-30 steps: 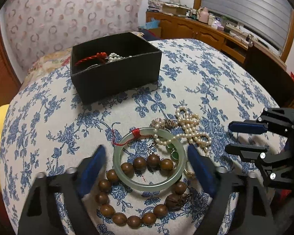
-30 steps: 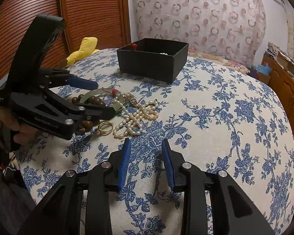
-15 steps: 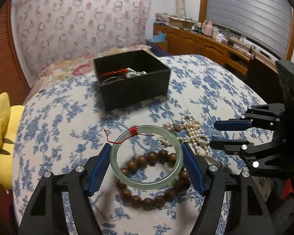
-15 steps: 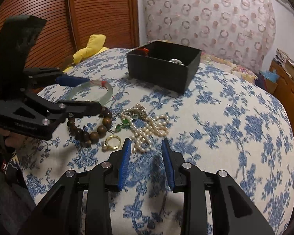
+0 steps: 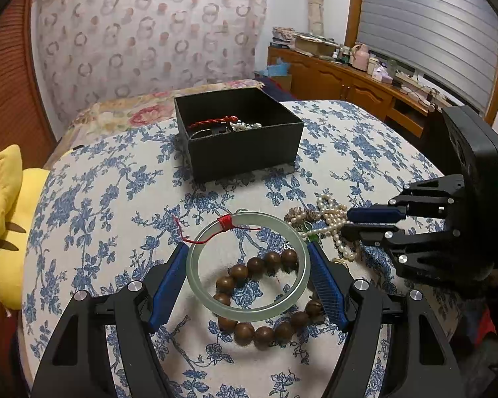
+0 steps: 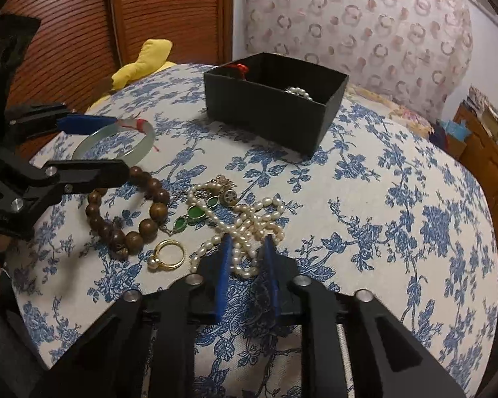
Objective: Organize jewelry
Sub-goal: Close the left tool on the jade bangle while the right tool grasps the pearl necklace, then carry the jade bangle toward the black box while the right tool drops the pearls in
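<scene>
My left gripper (image 5: pixel 247 248) is shut on a pale green jade bangle (image 5: pixel 249 311) with a red thread, and holds it level above the flowered cloth. Under it lies a wooden bead bracelet (image 5: pixel 258 333). My right gripper (image 6: pixel 248 242) has its jaws closing on a bunch of the pearl necklace (image 6: pixel 249 219), whose pearls sit pressed between the blue pads. In the left wrist view the right gripper (image 5: pixel 351 224) pinches the pearl necklace (image 5: pixel 331 215) at the right. A black box (image 5: pixel 245 152) stands farther back, open, with a red cord and pearls inside.
A gold ring (image 6: pixel 169 255) and a chain with green stones (image 6: pixel 195 214) lie beside the wooden bead bracelet (image 6: pixel 149 225). A yellow plush toy (image 5: pixel 10 215) sits off the table's left edge. A wooden cabinet (image 5: pixel 348 79) runs along the far wall.
The left gripper took hold of the jade bangle and lifted it off the bead bracelet. The right gripper moved forward to the pearl necklace and its jaws narrowed around the strand.
</scene>
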The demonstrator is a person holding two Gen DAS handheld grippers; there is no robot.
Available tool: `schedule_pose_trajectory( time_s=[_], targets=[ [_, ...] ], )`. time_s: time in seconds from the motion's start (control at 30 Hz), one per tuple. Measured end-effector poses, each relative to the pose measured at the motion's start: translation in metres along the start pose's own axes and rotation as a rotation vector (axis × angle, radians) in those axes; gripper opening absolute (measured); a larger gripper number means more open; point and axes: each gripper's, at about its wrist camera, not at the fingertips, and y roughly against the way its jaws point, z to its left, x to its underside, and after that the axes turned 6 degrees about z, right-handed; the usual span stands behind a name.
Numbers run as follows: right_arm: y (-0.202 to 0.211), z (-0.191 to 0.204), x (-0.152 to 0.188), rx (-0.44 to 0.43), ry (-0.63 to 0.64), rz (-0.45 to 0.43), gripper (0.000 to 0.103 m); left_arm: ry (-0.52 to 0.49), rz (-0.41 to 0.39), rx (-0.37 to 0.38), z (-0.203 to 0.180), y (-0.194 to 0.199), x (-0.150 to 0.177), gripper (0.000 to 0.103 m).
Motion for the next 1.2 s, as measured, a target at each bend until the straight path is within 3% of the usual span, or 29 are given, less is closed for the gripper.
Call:
schedule_pose_trajectory(
  time_s=[0.23, 0.43, 1.2],
  targets=[
    [0.004, -0.001, 0.004, 0.011, 0.024, -0.011, 0.01, 0.008, -0.005, -0.004, 0.001, 0.001, -0.001, 0.069],
    [0.027, -0.008, -0.002, 0.02, 0.005, -0.077, 0.01, 0.008, -0.013, -0.006, 0.0, 0.003, -0.003, 0.069],
    [0.115, -0.037, -0.068, 0.087, 0.041, -0.317, 0.01, 0.024, -0.097, -0.034, 0.01, 0.019, -0.043, 0.069]
  ],
)
